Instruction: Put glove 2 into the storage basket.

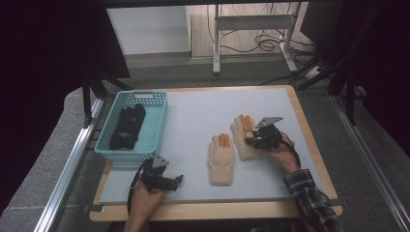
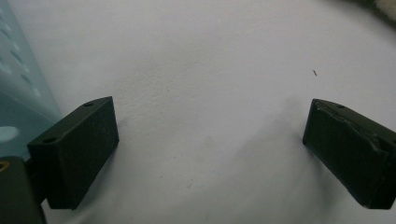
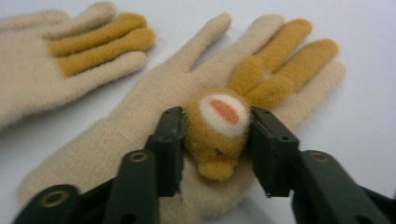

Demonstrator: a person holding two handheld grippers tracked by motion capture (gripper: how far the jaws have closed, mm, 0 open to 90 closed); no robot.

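Right tool (image 3: 215, 140) pinching the plush animal head (image 3: 217, 126) on one cream glove (image 3: 140, 140); left tool (image 2: 210, 149) spread, idle on counter (image 2: 210, 56); both gloves still outside basket (image 1: 157, 121).

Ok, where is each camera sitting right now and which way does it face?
High view: above the person's side, looking forward and down on the table; both forearms and hand-held grippers show.
Left gripper view: rides the left hand-held gripper, facing bare table beside the basket; jaws wide apart.
Right gripper view: rides the right hand-held gripper, jaws flanking the plush animal head on a glove.
High and right gripper views share both gloves.
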